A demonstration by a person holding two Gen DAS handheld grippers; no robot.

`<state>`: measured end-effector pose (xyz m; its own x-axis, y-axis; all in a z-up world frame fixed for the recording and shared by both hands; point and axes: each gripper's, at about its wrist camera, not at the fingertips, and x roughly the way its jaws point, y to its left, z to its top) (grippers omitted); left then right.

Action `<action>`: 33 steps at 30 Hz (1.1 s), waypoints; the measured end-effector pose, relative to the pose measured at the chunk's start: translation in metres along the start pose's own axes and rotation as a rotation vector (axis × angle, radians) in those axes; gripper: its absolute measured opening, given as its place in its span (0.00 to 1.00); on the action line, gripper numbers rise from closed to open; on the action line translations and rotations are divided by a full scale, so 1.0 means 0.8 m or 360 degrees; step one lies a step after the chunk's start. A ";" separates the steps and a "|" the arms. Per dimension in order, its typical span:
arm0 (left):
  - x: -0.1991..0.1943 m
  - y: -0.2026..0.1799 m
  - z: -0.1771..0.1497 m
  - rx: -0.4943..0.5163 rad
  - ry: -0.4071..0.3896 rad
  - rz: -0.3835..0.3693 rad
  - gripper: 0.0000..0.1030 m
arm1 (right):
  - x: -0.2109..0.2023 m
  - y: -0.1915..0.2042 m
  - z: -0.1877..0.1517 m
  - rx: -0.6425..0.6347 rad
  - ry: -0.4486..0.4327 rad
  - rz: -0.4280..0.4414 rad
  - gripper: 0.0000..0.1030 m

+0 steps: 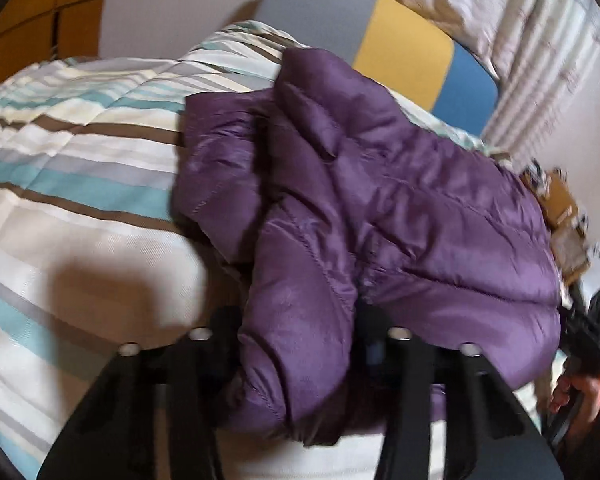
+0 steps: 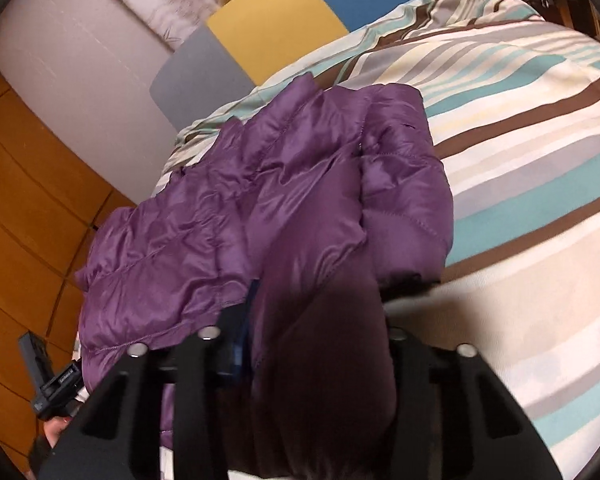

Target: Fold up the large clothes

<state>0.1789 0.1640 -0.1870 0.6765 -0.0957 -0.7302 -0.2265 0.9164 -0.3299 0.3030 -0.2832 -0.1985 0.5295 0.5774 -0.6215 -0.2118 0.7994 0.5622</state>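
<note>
Both the left gripper (image 1: 296, 344) and right gripper (image 2: 316, 344) clamp the jacket (image 1: 380, 200), probably light, puffy and slippery, on the near edge beside the striped quilt (image 1: 80, 160).

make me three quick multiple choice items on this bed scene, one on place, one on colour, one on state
1. Where does the jacket lie?
A. on the striped bedspread
B. on a wooden floor
C. in a laundry basket

2. What colour is the jacket?
A. red
B. purple
C. green

3. What are the left claw and the right claw doing?
A. both hang open with nothing between the fingers
B. only the left one holds fabric
C. each is shut on a fold of the jacket

Answers:
1 A, striped bedding shows beside and beyond the jacket.
2 B, its quilted shell is purple in both views.
3 C, purple fabric fills the gap between each claw's fingers.
</note>
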 end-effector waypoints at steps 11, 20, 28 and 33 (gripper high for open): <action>-0.083 0.003 -0.099 0.0145 0.0103 -0.0172 0.30 | -0.079 -0.011 -0.061 -0.0137 0.0156 0.0081 0.26; -0.146 0.001 -0.146 0.0218 -0.0018 -0.0066 0.72 | -0.146 -0.006 -0.093 -0.0379 0.0076 -0.0008 0.63; -0.150 0.007 -0.066 0.0132 -0.0228 0.0015 0.90 | -0.132 0.030 -0.052 -0.0538 -0.0055 -0.0128 0.84; -0.084 -0.006 -0.030 0.0072 -0.0103 -0.0014 0.84 | -0.059 0.037 -0.032 -0.0518 0.0072 -0.0239 0.81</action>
<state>0.1181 0.1567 -0.1508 0.7224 -0.0797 -0.6868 -0.1896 0.9324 -0.3076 0.2507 -0.2824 -0.1661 0.5393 0.4507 -0.7113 -0.3889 0.8826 0.2644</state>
